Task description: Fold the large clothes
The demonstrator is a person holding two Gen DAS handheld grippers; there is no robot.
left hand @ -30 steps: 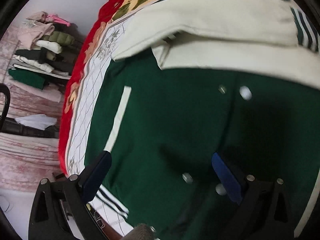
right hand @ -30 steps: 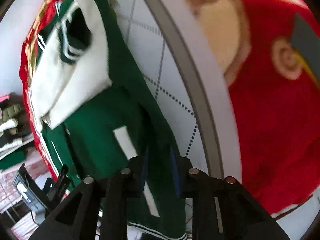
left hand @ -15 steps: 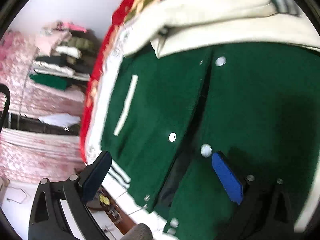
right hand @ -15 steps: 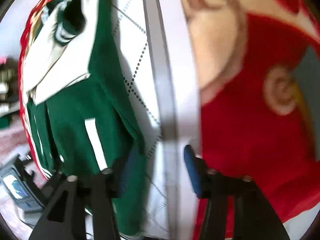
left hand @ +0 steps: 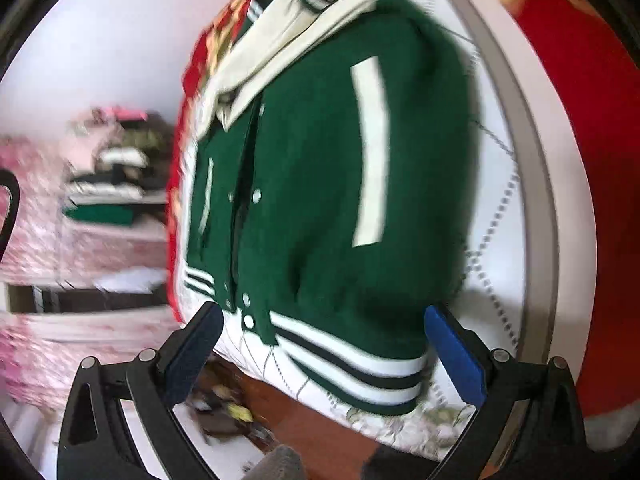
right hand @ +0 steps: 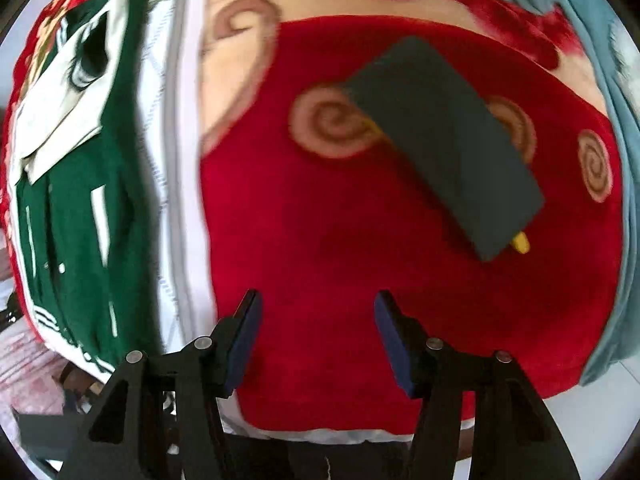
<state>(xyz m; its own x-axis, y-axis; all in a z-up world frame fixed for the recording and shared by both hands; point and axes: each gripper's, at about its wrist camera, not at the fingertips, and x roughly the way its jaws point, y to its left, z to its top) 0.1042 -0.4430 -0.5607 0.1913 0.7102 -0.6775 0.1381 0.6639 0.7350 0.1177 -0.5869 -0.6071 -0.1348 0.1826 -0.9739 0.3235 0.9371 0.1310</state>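
On red blanket, dark slab.

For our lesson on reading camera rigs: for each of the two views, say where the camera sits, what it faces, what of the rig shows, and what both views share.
Left wrist: sits on the left gripper, facing the green jacket lying on the bed; its open blue-padded fingers show.
Right wrist: sits on the right gripper, facing the red blanket and a dark flat object; its open fingers show.
Shared: the jacket and the blanket.
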